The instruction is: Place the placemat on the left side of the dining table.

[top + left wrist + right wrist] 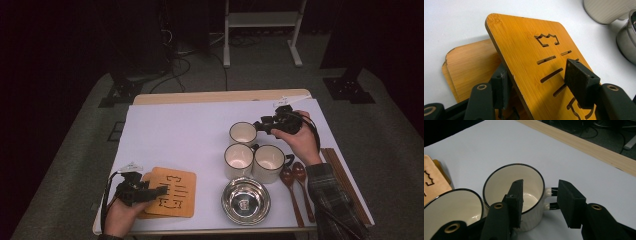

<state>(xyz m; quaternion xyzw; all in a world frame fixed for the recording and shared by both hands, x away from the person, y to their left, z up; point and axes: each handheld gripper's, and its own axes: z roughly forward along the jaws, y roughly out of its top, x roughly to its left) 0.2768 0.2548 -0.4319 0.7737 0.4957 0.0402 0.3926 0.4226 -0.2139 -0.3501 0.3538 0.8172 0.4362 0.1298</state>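
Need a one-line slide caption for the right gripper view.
Right tongs straddle the far mug's wall, one pad inside the rim, one outside by the handle.

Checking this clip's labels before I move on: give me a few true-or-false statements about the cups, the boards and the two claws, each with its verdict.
1. The left claw has the top bamboo board with cut-out slots between its jaws, tilted up off the boards beneath. True.
2. Three cream enamel cups with dark rims stand on the table. True: the far cup, the middle cup and the near cup.
3. The right claw is clamped on the round steel bowl. False: it straddles the wall of the far cup, one jaw inside and one by the handle.
4. The two brown wooden spoons lie inside the steel bowl. False: they lie on the table to its right.
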